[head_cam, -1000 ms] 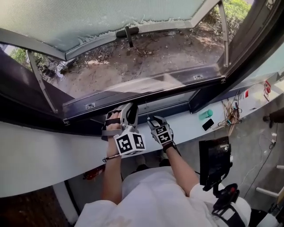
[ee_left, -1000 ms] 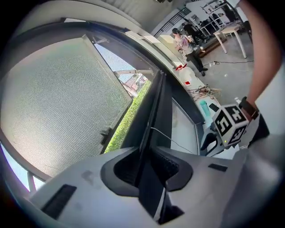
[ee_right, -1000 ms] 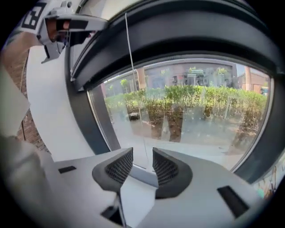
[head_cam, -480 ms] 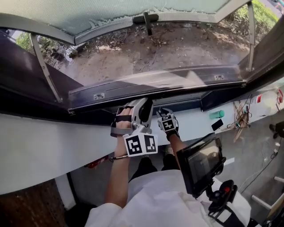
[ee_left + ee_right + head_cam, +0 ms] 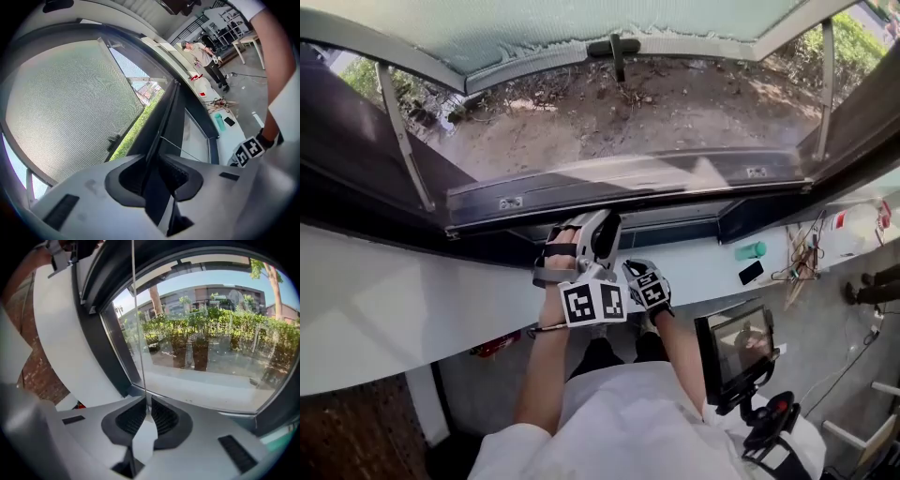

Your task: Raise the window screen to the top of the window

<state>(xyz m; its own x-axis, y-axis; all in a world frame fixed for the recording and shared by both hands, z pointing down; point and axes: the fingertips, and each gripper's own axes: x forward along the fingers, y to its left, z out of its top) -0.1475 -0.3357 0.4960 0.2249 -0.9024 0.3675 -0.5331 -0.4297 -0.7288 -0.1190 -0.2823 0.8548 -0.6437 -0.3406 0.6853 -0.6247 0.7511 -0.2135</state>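
Head view: window screen (image 5: 487, 33), grey-green mesh, spans the top of the picture with its dark handle (image 5: 614, 49) at the lower edge. Below it, bare ground shows through the opened glass sash (image 5: 619, 183). Left tongs (image 5: 598, 230) reach up from the white sill (image 5: 412, 309) to the dark lower frame (image 5: 675, 230). Right tongs (image 5: 631, 270) sit just beside and lower, over the sill. A teal bottle (image 5: 751, 250) and a phone (image 5: 751, 272) lie well apart to the right.

Left gripper view: left tongs (image 5: 157, 164) are set narrow on a dark frame rail (image 5: 166, 117), with the pads against both its sides. The screen (image 5: 70, 108) fills the left of the picture, and a thin cord (image 5: 185, 150) crosses beside the rail.

Right gripper view: right tongs (image 5: 146, 411) have just been closing and stand at a narrow gap. The cord (image 5: 138, 333) hangs straight down between the pads, close against one of them, with a sliver of white sill showing beside it. The cord is not pinched.
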